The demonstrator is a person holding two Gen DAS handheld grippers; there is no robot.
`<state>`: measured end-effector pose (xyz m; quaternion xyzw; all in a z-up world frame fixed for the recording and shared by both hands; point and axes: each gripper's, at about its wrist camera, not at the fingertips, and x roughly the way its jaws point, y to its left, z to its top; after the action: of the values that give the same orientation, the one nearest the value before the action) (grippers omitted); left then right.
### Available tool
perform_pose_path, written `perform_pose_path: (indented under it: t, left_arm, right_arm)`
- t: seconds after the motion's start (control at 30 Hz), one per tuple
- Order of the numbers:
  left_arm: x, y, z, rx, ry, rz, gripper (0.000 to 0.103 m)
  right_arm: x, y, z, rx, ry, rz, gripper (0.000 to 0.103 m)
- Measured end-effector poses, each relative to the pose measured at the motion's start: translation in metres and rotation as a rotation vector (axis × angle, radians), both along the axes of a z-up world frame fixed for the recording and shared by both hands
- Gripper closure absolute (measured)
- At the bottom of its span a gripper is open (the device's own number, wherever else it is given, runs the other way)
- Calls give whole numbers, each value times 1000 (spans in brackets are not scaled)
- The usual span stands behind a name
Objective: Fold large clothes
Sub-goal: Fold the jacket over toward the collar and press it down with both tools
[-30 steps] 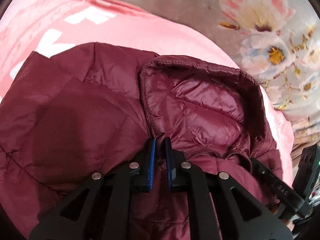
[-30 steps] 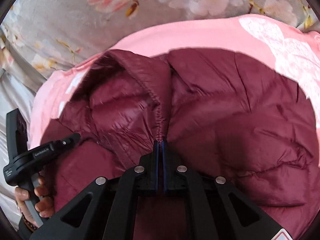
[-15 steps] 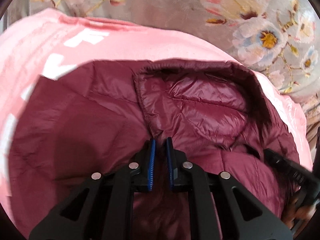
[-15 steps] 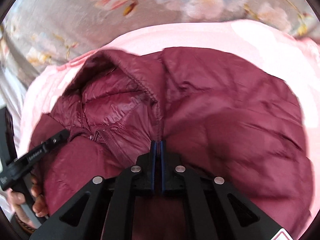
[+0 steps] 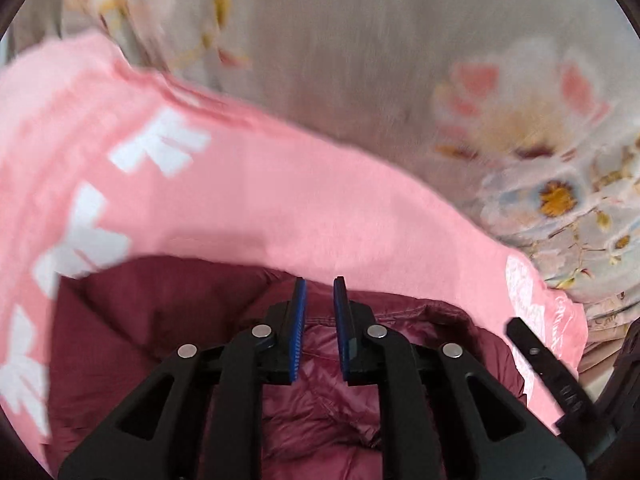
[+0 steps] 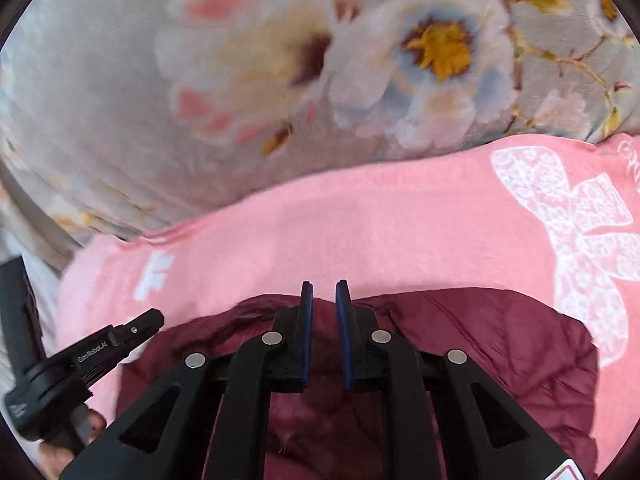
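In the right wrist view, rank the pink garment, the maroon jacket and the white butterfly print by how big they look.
1. pink garment
2. maroon jacket, partly hidden by the gripper
3. white butterfly print

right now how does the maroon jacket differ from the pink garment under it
The maroon puffer jacket is dark, shiny and quilted; the pink garment is light, matte and flat. The jacket is plain, while the pink garment carries white printed shapes. The jacket lies on top, covering less area. Both lie on the floral bedding.

Both grippers' fingers apart, empty
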<state>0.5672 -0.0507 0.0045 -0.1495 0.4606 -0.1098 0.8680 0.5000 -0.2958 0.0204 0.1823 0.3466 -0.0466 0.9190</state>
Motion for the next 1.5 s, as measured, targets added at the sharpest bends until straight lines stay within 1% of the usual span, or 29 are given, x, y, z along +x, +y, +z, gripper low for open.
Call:
perform_pose_path:
  t: [0.07, 0.13, 0.17, 0.23, 0.27, 0.3, 0.33, 0.37, 0.4, 0.47, 0.5, 0.53, 0.63, 0.73, 0.8, 0.93, 1.0, 1.2, 1.5]
  left_arm:
    - [8, -1, -23, 6, 66, -17, 90]
    - [5, 5, -37, -11, 94, -36, 91]
    - [3, 8, -43, -6, 100, -57, 91]
    - [-4, 13, -50, 37, 86, -96, 91]
    - [-7, 13, -52, 54, 81, -109, 91]
    - [-11, 12, -56, 90, 70, -130, 91]
    - [-14, 10, -57, 109, 61, -139, 91]
    - [-18, 7, -59, 142, 40, -155, 91]
    - [-23, 1, -61, 193, 5, -173, 91]
    - [-28, -5, -63, 253, -41, -187, 91]
    - [-32, -7, -65, 274, -67, -187, 91]
    - [-35, -7, -66, 283, -89, -183, 91]
    - [-38, -2, -66, 266, -109, -175, 91]
    - [-38, 4, -67, 244, -111, -171, 91]
    - [-38, -1, -68, 264, -118, -171, 91]
    - [-40, -17, -68, 346, -134, -173, 91]
    - [-40, -21, -68, 371, -138, -173, 91]
    - [-41, -25, -67, 403, -143, -174, 91]
    - [-41, -27, -66, 412, -145, -178, 91]
  right_arm:
    - [15, 8, -18, -16, 70, 33, 89]
    - [12, 14, -36, -54, 126, 88, 92]
    - [7, 16, -41, -90, 139, 106, 92]
    - [-3, 16, -50, -163, 160, 122, 93]
    - [-6, 13, -55, -178, 173, 125, 96]
    - [-9, 7, -62, -187, 187, 125, 101]
    - [-11, 6, -66, -188, 190, 129, 103]
    - [-12, 3, -70, -184, 189, 136, 103]
    - [-12, 1, -72, -178, 181, 143, 103]
    - [-13, 1, -74, -182, 169, 150, 103]
    - [-15, 3, -76, -201, 158, 154, 103]
    - [-18, 6, -78, -229, 143, 158, 103]
    - [-20, 13, -81, -281, 110, 149, 103]
    - [-21, 13, -81, -288, 101, 146, 103]
    - [-20, 11, -81, -276, 97, 146, 103]
    - [-21, 9, -82, -258, 91, 145, 103]
    - [-20, 10, -82, -261, 91, 145, 103]
    - [-20, 11, -81, -274, 91, 145, 103]
    - [-20, 13, -81, -268, 90, 144, 103]
